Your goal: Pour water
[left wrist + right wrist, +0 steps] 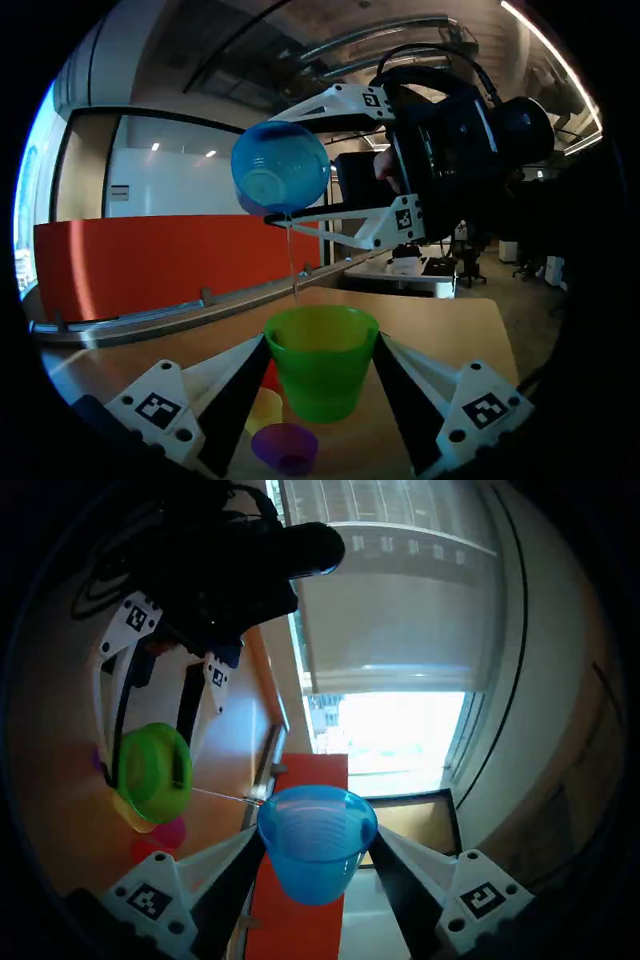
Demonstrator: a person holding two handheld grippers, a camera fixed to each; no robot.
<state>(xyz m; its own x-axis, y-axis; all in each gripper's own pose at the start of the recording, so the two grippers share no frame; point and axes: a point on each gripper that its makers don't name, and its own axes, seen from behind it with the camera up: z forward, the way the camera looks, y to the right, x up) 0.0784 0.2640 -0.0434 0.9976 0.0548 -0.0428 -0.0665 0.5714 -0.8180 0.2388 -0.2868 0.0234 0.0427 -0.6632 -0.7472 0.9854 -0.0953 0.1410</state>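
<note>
In the left gripper view, we have the left gripper (320, 352) clamped on the translucent green cup (322, 384), upright to catch the thin thread of water (291, 264) falling from the tipped blue cup (280, 168) above; in the right gripper view, our right gripper (318, 832) pinches that clear blue cup, tilted toward the green one.

A translucent blue plastic cup (280, 166), ribbed on its wall, is gripped between the fingers of the right gripper (318, 832). It is tipped over on its side, high above a translucent green plastic cup (322, 370). A thin stream of water (291, 264) runs from the blue cup's lowered rim down into the green cup's open mouth. The green cup sits upright, clasped on both sides by the left gripper (320, 346).
</note>
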